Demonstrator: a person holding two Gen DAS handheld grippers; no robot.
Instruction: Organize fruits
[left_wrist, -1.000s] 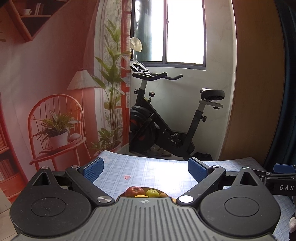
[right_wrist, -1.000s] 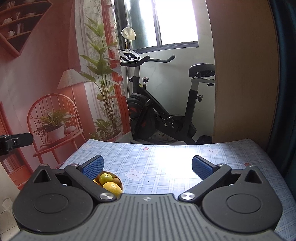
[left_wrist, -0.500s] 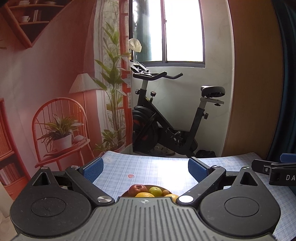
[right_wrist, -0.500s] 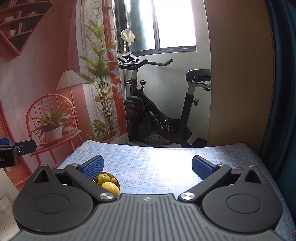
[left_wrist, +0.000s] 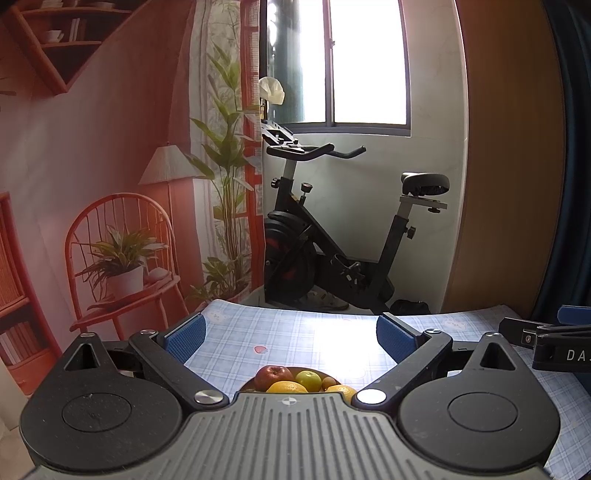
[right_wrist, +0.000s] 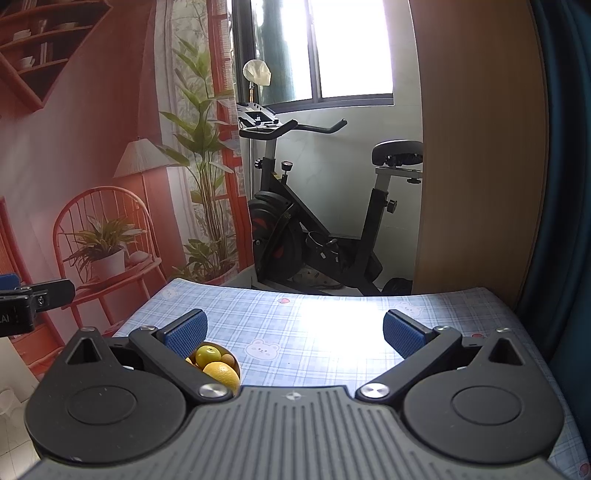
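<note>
A bowl of fruit sits on the blue checked tablecloth (left_wrist: 295, 339), mostly hidden behind my left gripper's body. I see a red apple (left_wrist: 274, 376), a green fruit (left_wrist: 308, 380) and oranges (left_wrist: 286, 387) in it. My left gripper (left_wrist: 290, 334) stands open above the bowl, nothing between its blue pads. In the right wrist view the same bowl shows as a green fruit (right_wrist: 207, 355) and an orange (right_wrist: 221, 373) beside the left finger. My right gripper (right_wrist: 293, 330) is open and empty over bare cloth (right_wrist: 314, 332).
An exercise bike (left_wrist: 332, 251) stands past the table's far edge under a bright window. A wall backdrop with a red chair (left_wrist: 122, 266) is at left; a wooden panel (left_wrist: 509, 166) and dark curtain are at right. The right gripper's tip (left_wrist: 546, 347) shows at the left view's right edge.
Both views have risen and tilted slightly, so more of the fruit bowl shows now. Both grippers remain open.
</note>
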